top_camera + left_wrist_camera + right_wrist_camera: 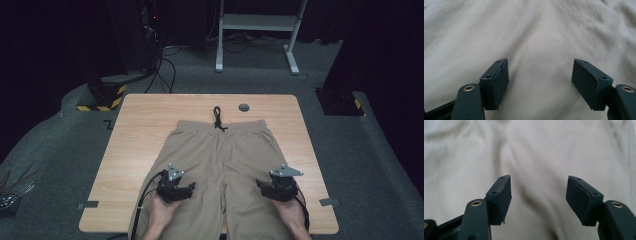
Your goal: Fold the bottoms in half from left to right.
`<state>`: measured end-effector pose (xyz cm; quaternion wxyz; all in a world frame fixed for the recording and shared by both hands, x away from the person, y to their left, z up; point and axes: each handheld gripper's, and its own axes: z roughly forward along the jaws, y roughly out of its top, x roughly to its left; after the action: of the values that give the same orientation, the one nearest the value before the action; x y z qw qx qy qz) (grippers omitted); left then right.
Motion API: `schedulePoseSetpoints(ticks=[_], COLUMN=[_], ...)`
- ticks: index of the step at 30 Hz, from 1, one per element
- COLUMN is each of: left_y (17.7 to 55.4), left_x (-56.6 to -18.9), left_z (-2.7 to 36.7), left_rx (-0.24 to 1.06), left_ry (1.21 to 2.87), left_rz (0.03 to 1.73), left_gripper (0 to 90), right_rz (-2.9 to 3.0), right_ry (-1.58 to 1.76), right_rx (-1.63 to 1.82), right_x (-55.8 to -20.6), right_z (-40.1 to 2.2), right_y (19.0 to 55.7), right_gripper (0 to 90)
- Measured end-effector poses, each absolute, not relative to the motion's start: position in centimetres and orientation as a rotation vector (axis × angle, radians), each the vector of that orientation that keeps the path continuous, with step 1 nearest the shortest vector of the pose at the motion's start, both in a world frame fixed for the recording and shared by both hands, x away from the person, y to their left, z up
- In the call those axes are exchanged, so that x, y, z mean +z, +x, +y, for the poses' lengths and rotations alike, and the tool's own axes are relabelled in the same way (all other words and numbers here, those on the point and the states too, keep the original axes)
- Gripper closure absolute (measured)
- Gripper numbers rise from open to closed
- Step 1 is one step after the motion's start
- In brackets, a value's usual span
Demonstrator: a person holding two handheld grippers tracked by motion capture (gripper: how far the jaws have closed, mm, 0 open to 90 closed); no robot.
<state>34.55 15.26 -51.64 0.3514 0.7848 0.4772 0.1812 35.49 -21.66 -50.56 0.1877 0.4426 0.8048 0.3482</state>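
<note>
My left gripper (186,190) and right gripper (264,187) hover over the legs of the beige shorts (220,150) on the table (135,130); both sets of jaws spread wide, nothing between them.

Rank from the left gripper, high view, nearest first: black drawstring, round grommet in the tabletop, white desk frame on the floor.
From the left gripper:
1. Black drawstring, at the shorts' waistband.
2. Round grommet, near the table's far edge.
3. White desk frame, on the floor beyond the table.
</note>
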Motion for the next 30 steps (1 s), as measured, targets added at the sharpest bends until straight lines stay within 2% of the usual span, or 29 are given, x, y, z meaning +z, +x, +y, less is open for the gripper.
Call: schedulePoseSetpoints(ticks=[6, 9, 15, 22, 30], left_y=[38.4, 40.3, 42.9, 43.4, 41.0], left_x=[-50.4, -50.3, -50.9, -52.1, -52.6], left_z=[14.8, 14.6, 14.4, 14.6, 14.6], left_rx=[0.549, 0.558, 0.593, 0.576, 0.604], left_ry=[2.029, 2.046, 2.058, 2.026, 1.982], left_rz=[1.248, 1.264, 1.303, 1.327, 1.29], left_gripper=[31.8, 31.8, 31.2, 31.1, 31.8], right_rz=[2.221, 2.209, 2.205, 2.229, 2.235], right_ry=[1.26, 1.293, 1.327, 1.339, 1.328], right_rx=[0.973, 0.949, 0.918, 0.88, 0.893], right_x=[-49.5, -49.8, -50.7, -51.8, -51.9], right_z=[-20.4, -19.8, -19.1, -19.1, -19.2], right_y=[39.6, 42.0, 44.5, 44.9, 42.9], right_gripper=[38.2, 37.8, 34.2, 32.5, 32.1])
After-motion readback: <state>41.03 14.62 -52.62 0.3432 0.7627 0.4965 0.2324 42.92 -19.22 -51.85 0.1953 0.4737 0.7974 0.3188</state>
